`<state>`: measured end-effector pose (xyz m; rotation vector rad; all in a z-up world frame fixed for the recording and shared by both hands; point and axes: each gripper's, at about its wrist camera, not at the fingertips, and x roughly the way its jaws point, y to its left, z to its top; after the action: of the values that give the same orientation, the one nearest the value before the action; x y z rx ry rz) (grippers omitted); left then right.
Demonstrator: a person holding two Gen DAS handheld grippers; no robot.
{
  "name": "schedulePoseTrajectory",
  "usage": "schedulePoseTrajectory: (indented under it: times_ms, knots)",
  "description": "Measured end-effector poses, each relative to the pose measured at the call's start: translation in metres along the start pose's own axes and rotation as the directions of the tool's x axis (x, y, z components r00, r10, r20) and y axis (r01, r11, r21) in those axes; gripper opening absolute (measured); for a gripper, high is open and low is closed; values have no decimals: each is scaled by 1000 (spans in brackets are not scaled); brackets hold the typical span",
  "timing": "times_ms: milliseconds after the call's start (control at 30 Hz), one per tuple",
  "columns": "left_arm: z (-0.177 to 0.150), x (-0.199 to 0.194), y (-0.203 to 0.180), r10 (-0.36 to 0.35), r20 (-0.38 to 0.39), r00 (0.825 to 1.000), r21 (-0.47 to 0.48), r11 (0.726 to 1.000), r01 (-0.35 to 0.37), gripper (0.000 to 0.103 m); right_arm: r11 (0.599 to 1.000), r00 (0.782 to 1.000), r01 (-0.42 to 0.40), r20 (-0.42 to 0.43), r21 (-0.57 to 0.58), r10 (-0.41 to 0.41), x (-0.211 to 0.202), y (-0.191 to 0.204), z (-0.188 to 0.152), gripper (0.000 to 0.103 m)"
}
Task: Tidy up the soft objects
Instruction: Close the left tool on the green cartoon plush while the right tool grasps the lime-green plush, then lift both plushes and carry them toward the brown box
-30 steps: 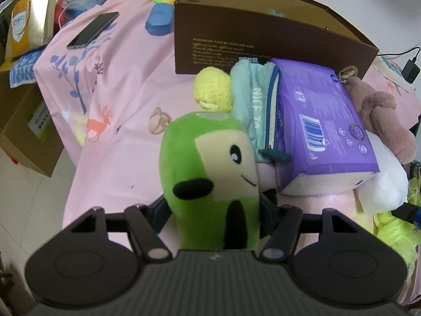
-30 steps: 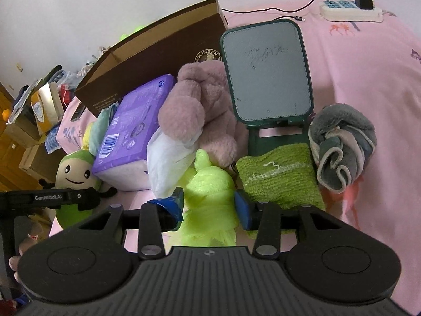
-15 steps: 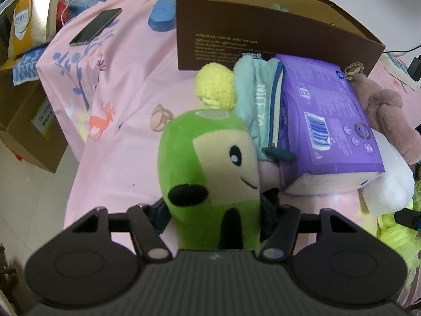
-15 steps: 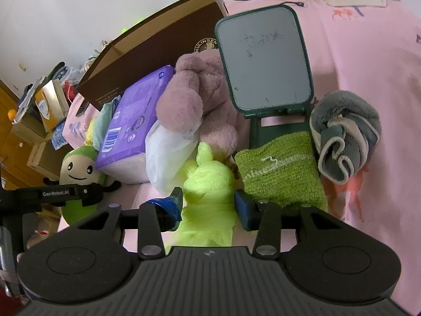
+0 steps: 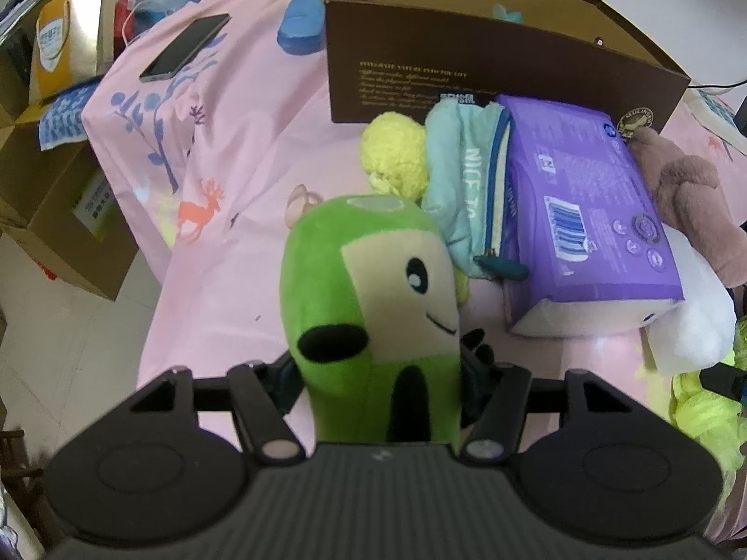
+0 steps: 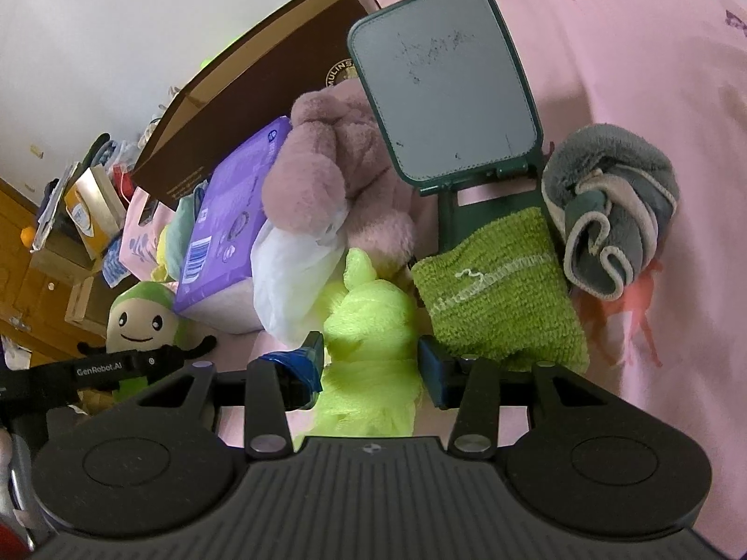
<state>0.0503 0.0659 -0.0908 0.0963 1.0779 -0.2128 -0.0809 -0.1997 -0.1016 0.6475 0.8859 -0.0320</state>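
My left gripper (image 5: 380,373) is shut on a green plush toy (image 5: 373,289) with a beige smiling face, held upright above the pink bed sheet (image 5: 224,242). The same toy (image 6: 140,312) shows at the left of the right wrist view. My right gripper (image 6: 369,366) straddles a neon yellow mesh puff (image 6: 369,322) lying on the bed. Its jaws are opening, and the puff fills the gap without being pinched. An open brown cardboard box (image 5: 467,70) stands behind the pile.
A purple tissue pack (image 5: 588,214), teal pouch (image 5: 462,177), yellow pompom (image 5: 397,154), mauve plush (image 6: 327,177) and white bag (image 6: 294,275) crowd the space before the box. A green towel (image 6: 499,298), grey cloth (image 6: 611,214) and standing mirror (image 6: 443,88) lie right. The bed's edge drops to the floor (image 5: 79,336) at left.
The right wrist view has tipped and rolled slightly, so the mirror and box sit higher in it. The left gripper keeps its hold on the plush toy.
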Motion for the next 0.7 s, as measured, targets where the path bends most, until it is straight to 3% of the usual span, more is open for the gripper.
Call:
schedulePoseTrajectory:
  times_ms: [700]
  knots:
    - [-9,0,-7,19,-14,1000,9,1000,-19,63,993,983,-116,-143,23,118,8,-4,-5,27]
